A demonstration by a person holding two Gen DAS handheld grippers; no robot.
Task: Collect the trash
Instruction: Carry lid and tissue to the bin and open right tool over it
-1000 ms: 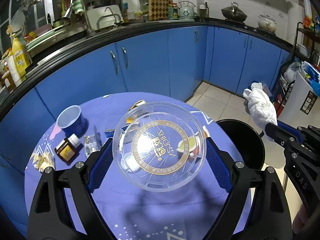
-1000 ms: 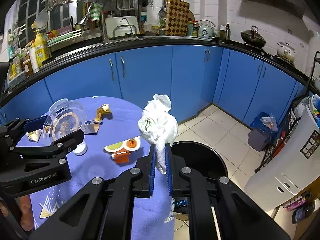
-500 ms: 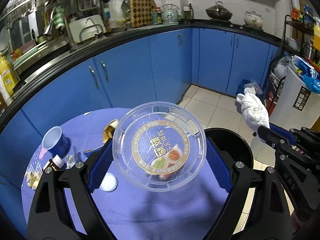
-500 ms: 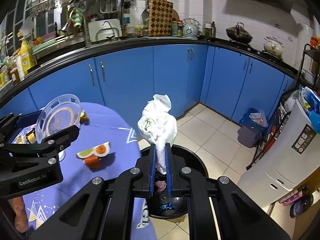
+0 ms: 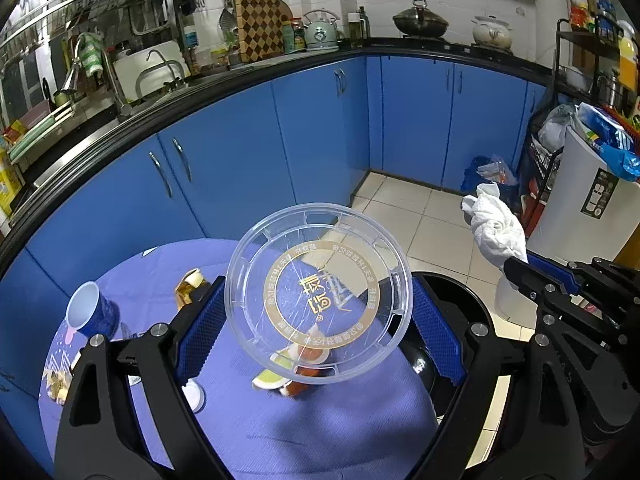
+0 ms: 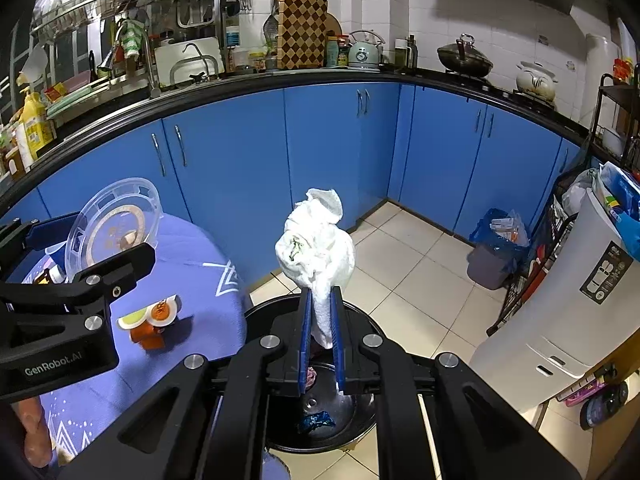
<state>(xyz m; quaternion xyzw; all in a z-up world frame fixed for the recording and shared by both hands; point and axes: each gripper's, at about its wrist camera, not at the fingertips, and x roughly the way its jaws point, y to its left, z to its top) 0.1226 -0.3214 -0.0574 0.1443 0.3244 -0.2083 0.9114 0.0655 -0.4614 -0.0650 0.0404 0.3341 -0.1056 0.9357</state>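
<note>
Both grippers are carrying trash: left gripper is clamping a clear plastic lid, right gripper is pinching a crumpled white tissue. Each has swung off the blue-clothed table toward the black bin (tissue now directly above), so dropping looks close.

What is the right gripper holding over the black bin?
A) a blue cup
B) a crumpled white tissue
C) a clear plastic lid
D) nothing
B: the right gripper is shut on the white tissue, just above the black bin.
</note>
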